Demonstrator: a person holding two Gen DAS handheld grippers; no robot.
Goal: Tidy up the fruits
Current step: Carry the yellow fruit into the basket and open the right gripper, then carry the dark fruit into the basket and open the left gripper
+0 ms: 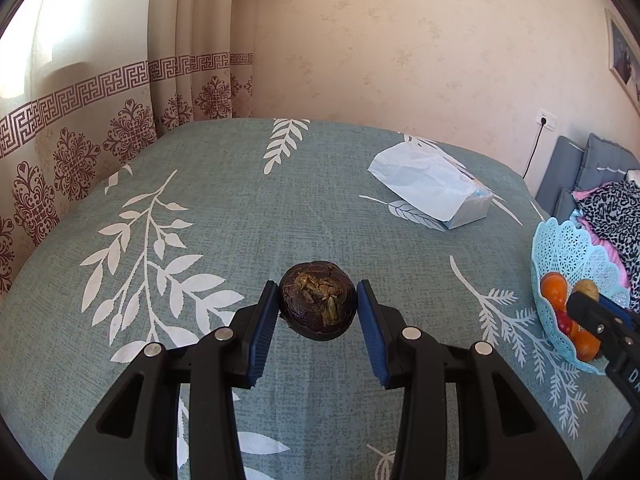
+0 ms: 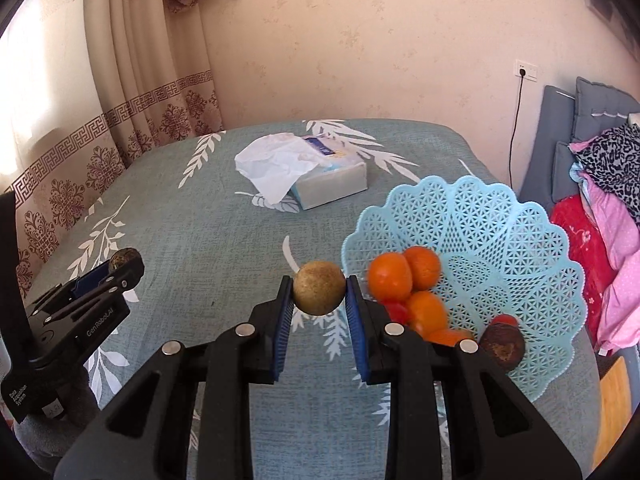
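Note:
My left gripper (image 1: 317,300) is shut on a dark purple mangosteen (image 1: 317,300) and holds it above the teal leaf-print tablecloth (image 1: 224,208); it also shows in the right wrist view (image 2: 120,270). My right gripper (image 2: 319,294) is shut on a round tan-brown fruit (image 2: 319,292), just left of the light blue lattice basket (image 2: 492,220). The basket holds several oranges (image 2: 390,276), small red fruits (image 2: 396,312) and another dark mangosteen (image 2: 502,346). In the left wrist view the basket (image 1: 560,248) is at the right edge with my right gripper (image 1: 592,308) at it.
A tissue box (image 2: 332,184) with a white tissue pulled out lies at the far middle of the table; it also shows in the left wrist view (image 1: 436,184). Curtains hang at the left. Piled clothes (image 2: 608,208) and grey cushions lie to the right, past the table edge.

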